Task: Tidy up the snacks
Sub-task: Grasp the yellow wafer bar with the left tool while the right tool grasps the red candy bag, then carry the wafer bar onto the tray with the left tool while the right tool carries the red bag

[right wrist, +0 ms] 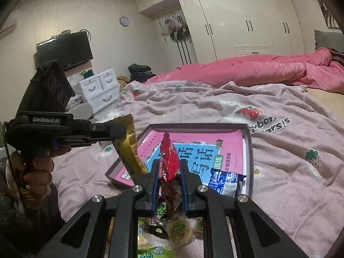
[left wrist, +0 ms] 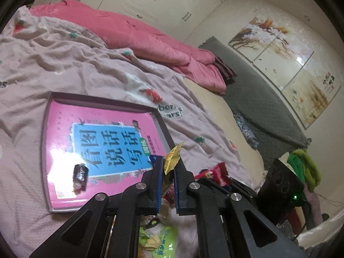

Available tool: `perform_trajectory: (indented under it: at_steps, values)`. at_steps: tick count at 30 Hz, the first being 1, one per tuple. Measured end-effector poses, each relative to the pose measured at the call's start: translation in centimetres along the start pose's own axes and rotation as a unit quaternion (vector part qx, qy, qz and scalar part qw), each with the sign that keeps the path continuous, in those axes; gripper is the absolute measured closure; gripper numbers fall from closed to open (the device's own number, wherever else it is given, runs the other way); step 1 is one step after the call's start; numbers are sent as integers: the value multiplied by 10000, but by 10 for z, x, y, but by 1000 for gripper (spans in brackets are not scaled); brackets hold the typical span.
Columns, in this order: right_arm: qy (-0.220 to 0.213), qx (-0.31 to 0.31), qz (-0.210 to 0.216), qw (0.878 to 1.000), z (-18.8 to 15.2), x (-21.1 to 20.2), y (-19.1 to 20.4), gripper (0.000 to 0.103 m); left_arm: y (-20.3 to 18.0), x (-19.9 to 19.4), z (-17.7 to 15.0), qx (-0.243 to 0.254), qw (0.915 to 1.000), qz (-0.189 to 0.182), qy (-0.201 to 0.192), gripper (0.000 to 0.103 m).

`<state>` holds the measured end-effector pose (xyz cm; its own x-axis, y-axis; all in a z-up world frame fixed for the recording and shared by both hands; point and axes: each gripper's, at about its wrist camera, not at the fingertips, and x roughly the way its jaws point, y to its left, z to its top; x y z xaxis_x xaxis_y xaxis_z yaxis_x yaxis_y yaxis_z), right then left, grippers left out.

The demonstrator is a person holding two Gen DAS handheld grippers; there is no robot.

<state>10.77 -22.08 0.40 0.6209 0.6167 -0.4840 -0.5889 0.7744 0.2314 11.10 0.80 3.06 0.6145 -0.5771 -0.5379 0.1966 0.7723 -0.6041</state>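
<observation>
Bedroom setting: the work surface was a bed covered by a pale pink strawberry-print blanket, with a rolled pink quilt beyond and white wardrobes on the far wall.

Left gripper was pinching a yellow snack packet, the packet's crimped end standing above the fingertips; in the right wrist view the same packet hung over the near left corner of the box lid. Right gripper was clamped on a red snack packet, held upright just short of the lid's near edge.

Shallow box lid lay flat on the blanket with a pink picture book filling its floor. One dark blue snack packet already rested in the lid, on the book near the right front corner; the left wrist view showed it as a small dark packet on the book cover.

Loose snacks, among them a green-printed bag and a round wrapped biscuit, remained piled on the blanket beneath both grippers, outside the lid.

Assessment: the task stood at an early stage. One item was placed, two were in hand and not yet released, and the pile remained to be transferred.
</observation>
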Motion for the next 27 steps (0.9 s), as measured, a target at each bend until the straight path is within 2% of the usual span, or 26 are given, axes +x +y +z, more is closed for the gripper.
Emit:
perform_trajectory:
  at_steps: [11,20,27]
  values:
    - [-250,236,22,9994,6,-3,-8,86,18,-8,11,-108,9984,393,-382,94]
    - [-357,389,-156,9985,12,-1,-18,86,30,-1,9,-177,9972,572,-446,94]
    - [-425,865,-223,9951,14,2,-41,86,35,2,10,-221,9963,680,-486,94]
